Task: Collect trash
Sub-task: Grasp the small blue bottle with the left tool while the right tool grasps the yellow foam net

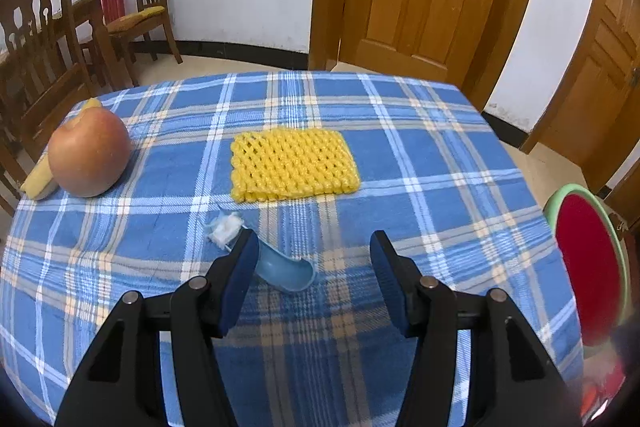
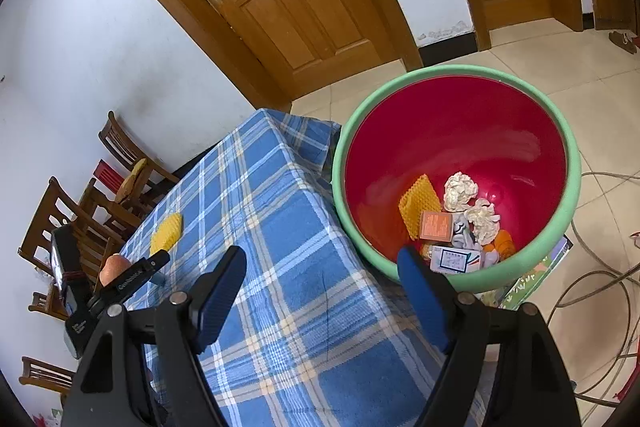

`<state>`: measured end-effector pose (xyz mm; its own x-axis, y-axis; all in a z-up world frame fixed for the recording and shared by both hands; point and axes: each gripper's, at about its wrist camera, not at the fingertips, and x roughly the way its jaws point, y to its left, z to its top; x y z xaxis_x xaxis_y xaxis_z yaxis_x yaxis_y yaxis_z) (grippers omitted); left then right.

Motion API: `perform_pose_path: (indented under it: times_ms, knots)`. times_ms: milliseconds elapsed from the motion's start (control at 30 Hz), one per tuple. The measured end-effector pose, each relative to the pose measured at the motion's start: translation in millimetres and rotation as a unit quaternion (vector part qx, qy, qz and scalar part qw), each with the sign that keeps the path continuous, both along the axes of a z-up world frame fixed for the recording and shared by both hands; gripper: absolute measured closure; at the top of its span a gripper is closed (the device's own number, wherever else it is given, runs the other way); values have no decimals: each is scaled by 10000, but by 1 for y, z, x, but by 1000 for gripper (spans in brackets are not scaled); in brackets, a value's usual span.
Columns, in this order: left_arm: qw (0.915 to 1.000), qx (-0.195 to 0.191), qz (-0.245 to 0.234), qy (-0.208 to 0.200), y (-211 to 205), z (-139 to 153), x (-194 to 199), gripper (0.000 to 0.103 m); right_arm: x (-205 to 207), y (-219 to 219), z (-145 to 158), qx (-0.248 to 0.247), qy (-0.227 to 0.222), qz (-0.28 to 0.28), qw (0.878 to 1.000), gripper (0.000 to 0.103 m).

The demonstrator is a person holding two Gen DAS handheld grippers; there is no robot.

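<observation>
In the left wrist view my left gripper (image 1: 314, 247) is open and empty above the blue plaid tablecloth (image 1: 440, 187). A curved light-blue plastic piece (image 1: 286, 271) lies between its fingers, close to the left finger. A small white wad (image 1: 225, 229) lies just beyond that finger. A yellow foam fruit net (image 1: 292, 165) lies farther ahead. In the right wrist view my right gripper (image 2: 322, 259) is open and empty over the table edge beside the red bin with a green rim (image 2: 460, 163). The bin holds crumpled paper (image 2: 460, 191), a yellow net and small boxes.
An apple (image 1: 90, 151) and a banana (image 1: 38, 179) sit at the table's left. The bin's rim (image 1: 560, 203) shows at the table's right edge. Wooden chairs (image 1: 40, 39) stand at the left; doors stand behind. Cables (image 2: 600, 287) lie on the floor by the bin.
</observation>
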<state>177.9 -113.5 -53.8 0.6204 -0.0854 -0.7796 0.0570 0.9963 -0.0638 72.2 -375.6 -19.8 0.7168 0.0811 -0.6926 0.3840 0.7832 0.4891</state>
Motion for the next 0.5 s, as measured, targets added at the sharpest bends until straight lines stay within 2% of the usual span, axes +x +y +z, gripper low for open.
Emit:
perform_pose_path:
  times_ms: [100,200,233,333,500]
  knots:
    - [10000,61,48,-44,2,-3,3,50,1,0,-2,12,33,12,10000,23]
    - [9999,90,33,-90,4,-2,5,67,2,1,-4,25,51,13,10000,23]
    - [10000,-29,-17,-52,7,-2,6,80,3,1,-5,28,58,14,10000,23]
    - [9997,-207,-96,-25,11,-1,6,90,4,4,-5,20,63,55,10000,23]
    - [9991,-360,-233,-69,20,3,-1,91,9,11,-2,-35,46,150,9999,23]
